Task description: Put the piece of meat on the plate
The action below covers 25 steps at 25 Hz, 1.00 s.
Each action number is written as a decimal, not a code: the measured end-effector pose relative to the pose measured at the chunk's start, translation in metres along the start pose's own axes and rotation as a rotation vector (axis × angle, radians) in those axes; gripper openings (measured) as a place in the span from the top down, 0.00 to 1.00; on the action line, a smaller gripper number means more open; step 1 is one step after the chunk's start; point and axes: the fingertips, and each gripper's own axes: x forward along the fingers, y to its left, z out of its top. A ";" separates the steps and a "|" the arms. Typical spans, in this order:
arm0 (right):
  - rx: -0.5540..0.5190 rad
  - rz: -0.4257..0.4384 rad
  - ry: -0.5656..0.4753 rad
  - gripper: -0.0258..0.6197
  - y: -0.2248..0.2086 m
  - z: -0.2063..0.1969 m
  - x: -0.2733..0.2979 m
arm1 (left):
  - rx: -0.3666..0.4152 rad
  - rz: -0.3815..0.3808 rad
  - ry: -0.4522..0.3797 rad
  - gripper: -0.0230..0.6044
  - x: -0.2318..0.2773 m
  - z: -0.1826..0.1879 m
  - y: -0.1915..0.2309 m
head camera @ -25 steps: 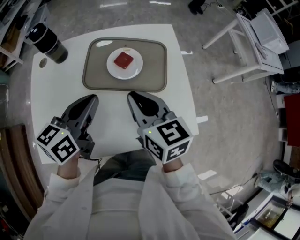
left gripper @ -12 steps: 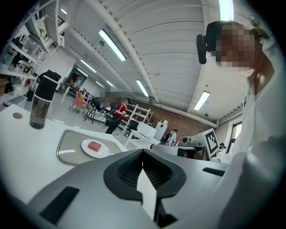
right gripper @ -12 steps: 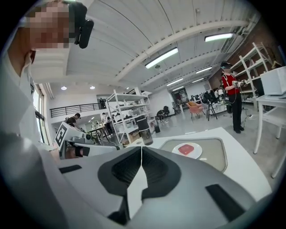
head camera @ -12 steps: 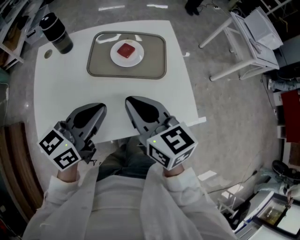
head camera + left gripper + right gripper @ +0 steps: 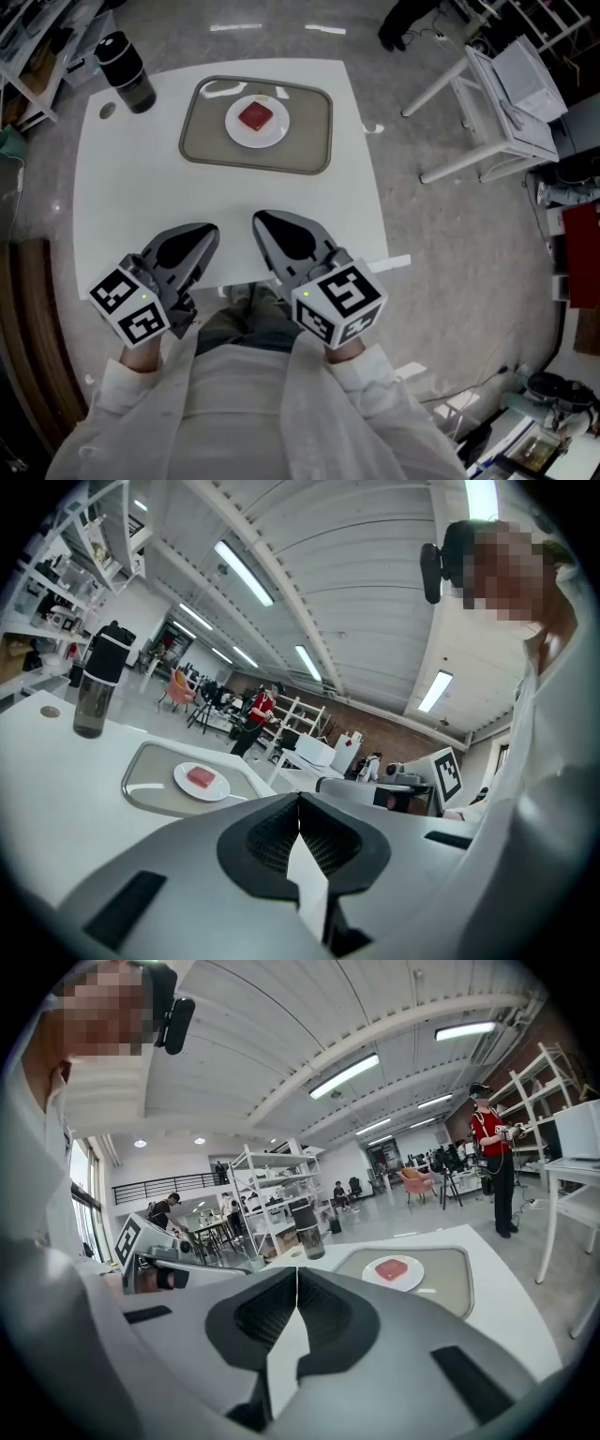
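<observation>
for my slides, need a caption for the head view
Piece of meat on the plate in the tray; left gripper and right gripper shut, empty, at the near table edge.

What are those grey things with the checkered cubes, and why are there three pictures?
They are hand tools with two pinching jaws. A person holds one in each hand: the left gripper and the right gripper. One picture comes from a camera on the person's head, looking down; the other two come from cameras on the grippers. On the white table sit a dark drinking bottle and a grey-brown tray with a round white plate carrying a red piece of meat. Both grippers are shut and hold nothing.
</observation>
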 end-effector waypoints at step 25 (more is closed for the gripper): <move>-0.004 -0.032 0.029 0.94 0.010 -0.004 -0.030 | -0.120 0.064 0.010 0.95 0.020 -0.014 -0.030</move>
